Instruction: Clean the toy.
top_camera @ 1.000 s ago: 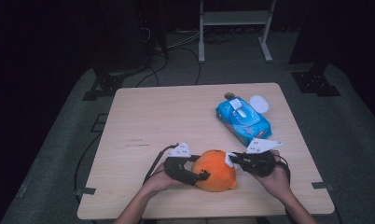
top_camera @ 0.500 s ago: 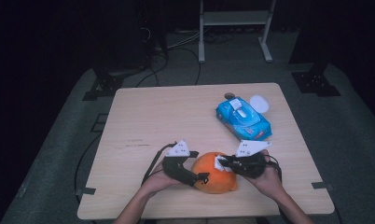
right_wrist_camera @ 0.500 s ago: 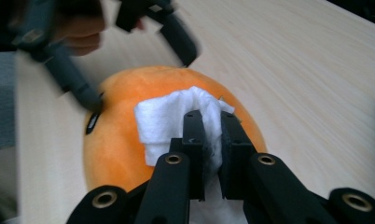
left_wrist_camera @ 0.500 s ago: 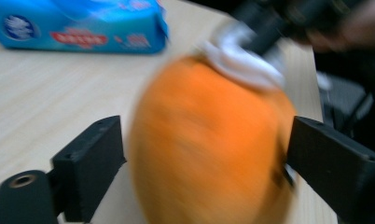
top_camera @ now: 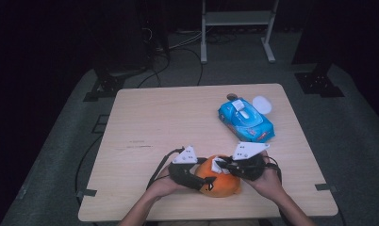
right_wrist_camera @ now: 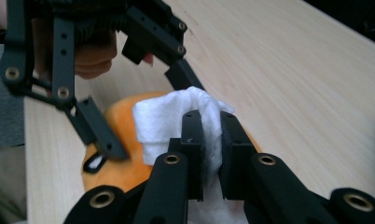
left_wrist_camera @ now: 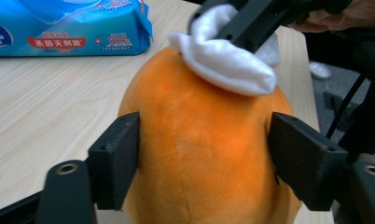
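A: While we hold the orange plush toy [top_camera: 219, 178] at the near edge of the table [top_camera: 178, 122], we go through the scene from left to right. What does the left gripper [top_camera: 200, 182] report?

B: Its jaws stand on either side of the toy, one on each flank, as the left gripper view shows. They have just been closing from a wider setting with the toy between them. The pads lie against the plush, so we read it as a moderate brace rather than a hard clamp.

A: Next, the toy itself?

B: It rests on the table between our two hands, its orange body [left_wrist_camera: 204, 149] upright between the jaws.

A: And the right gripper [top_camera: 224, 165]?

B: Its jaws are closed almost fully on a folded white wipe [right_wrist_camera: 176, 122]. The wipe [left_wrist_camera: 225, 56] lies pressed on the top of the toy.

A: Further right?

B: The blue wipe pack [top_camera: 246, 120] lies well apart from the toy, toward the far right of the table, with a white round lid [top_camera: 262, 104] just beside it.

A: How far along do we judge the work?

B: A wipe is out of the pack and in the grip, and the toy is steadied. We judge the wiping to be under way at the crown. The flanks and the front appear untouched so far, and the used wipe remains to be set down.
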`<state>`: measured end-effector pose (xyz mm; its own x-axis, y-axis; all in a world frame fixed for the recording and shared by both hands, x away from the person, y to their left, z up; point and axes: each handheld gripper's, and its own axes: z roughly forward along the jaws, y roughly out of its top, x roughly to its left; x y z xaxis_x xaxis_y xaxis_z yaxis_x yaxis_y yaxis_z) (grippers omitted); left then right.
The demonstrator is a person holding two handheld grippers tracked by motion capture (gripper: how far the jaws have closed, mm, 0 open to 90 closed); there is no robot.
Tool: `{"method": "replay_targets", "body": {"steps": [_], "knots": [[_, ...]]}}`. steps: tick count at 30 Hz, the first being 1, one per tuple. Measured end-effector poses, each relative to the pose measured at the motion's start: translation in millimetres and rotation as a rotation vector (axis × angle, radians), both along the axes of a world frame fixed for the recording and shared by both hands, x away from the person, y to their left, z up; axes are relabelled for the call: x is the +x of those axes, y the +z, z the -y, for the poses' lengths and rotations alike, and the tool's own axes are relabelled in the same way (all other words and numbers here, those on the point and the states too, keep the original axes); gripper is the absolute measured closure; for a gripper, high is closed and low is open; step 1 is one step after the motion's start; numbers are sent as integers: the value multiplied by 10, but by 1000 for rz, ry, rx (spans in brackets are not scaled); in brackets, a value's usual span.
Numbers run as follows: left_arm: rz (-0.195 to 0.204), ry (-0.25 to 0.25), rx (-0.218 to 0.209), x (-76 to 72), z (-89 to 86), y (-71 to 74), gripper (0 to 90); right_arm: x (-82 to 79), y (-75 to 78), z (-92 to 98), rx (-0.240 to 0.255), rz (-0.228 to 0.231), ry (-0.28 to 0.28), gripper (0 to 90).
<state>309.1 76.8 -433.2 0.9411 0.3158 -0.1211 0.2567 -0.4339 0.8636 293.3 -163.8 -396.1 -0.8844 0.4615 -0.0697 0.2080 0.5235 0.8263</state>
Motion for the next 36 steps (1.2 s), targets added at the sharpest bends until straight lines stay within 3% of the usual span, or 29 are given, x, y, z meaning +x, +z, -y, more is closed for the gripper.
{"method": "replay_targets", "body": {"steps": [3,4,5,8,10,16,18,22,25,31,36], "knots": [[-80,37,-21,84,-28,-56,150,-5,-36,86,18,-33,0,815],[-105,36,-37,97,-24,-78,151,-9,-42,107,20,-37,-2,815],[-104,22,-46,91,-9,-83,181,-9,-40,126,19,-39,-5,815],[-48,17,-21,29,56,-23,245,-5,-9,141,13,-37,-14,814],[11,4,11,-29,116,28,256,-15,29,90,2,-16,-9,814],[118,-41,80,-172,198,84,273,-57,113,-155,-28,24,51,814],[111,-47,62,-157,163,66,281,-66,112,-157,-41,30,61,814],[91,-45,37,-135,135,36,288,-67,103,3,-10,5,34,812],[100,-49,42,-155,185,56,289,-75,100,108,2,-7,14,813],[129,-71,70,-222,277,81,293,-120,106,-75,-16,7,57,815],[107,-71,57,-198,222,45,298,-121,86,-231,-48,23,85,816]]}}
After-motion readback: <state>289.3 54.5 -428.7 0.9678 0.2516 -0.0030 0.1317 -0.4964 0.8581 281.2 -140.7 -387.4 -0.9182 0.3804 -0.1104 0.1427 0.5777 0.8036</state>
